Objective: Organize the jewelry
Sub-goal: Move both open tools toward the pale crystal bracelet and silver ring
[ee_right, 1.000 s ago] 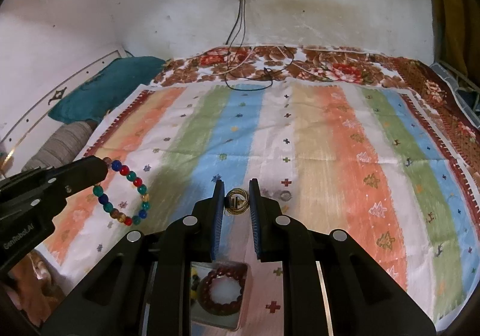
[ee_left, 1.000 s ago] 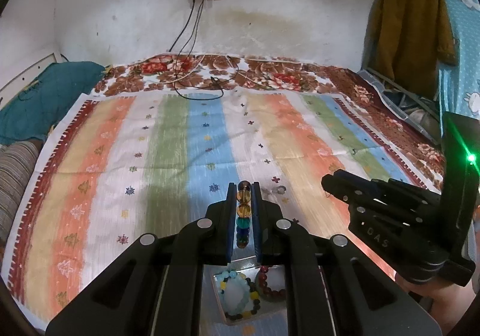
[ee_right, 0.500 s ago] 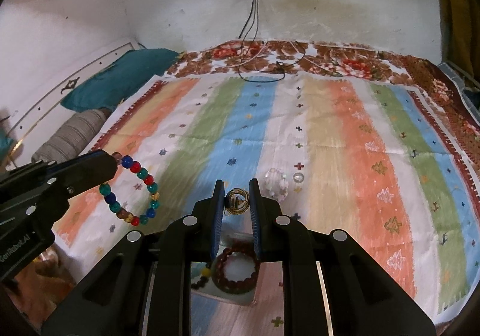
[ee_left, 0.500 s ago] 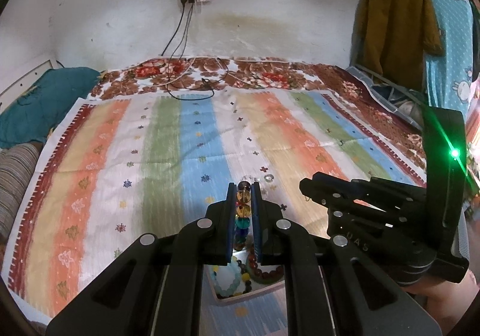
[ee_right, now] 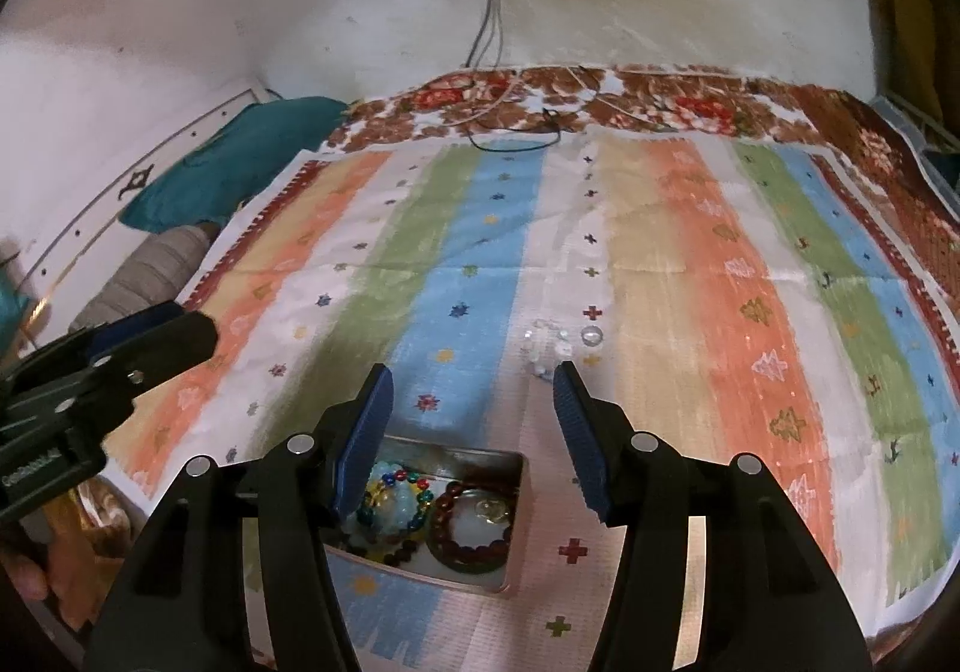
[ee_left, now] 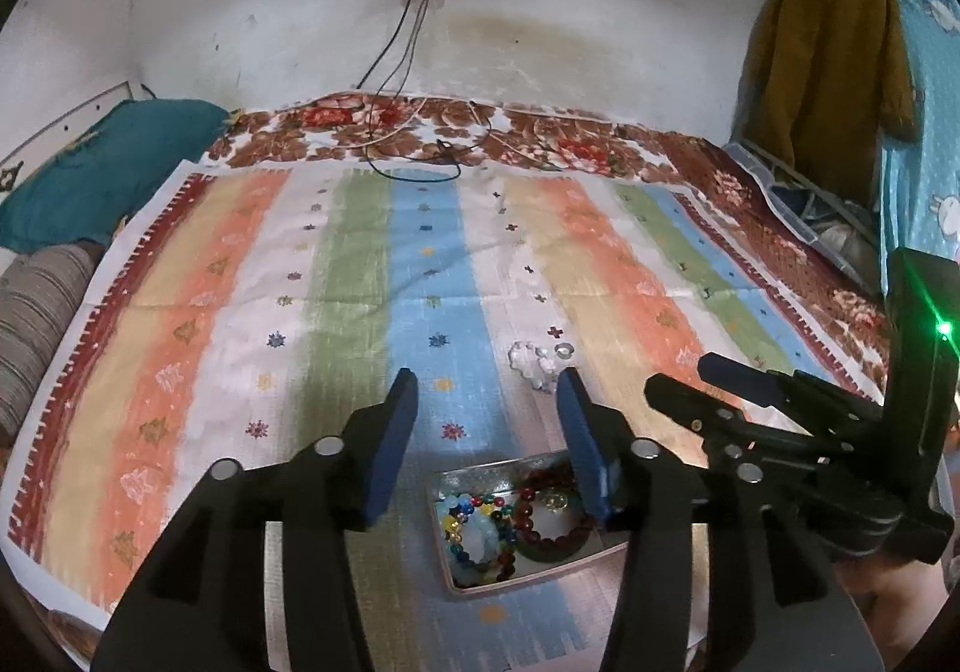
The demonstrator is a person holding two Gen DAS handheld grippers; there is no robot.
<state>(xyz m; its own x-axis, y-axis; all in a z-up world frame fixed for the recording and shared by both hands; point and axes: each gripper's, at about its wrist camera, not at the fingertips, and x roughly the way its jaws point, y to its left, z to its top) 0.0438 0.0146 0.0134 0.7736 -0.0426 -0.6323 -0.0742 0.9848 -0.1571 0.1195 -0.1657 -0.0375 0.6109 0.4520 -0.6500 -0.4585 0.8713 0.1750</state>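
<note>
On the bed's striped cloth (ee_right: 660, 264), the tin (ee_right: 521, 498) holding bracelets sits under both claws. Left claw (ee_left: 487, 447) and right claw (ee_right: 474, 435) are opening, empty. I see the clear bracelet (ee_right: 545, 349) lying ahead, nearer the right claw.

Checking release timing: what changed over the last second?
Both claws are opening. The left claw let go of the multicoloured bracelet, the right claw its gold ring; both now lie in the tin. Clear bracelet and silver ring unmoved.
</note>
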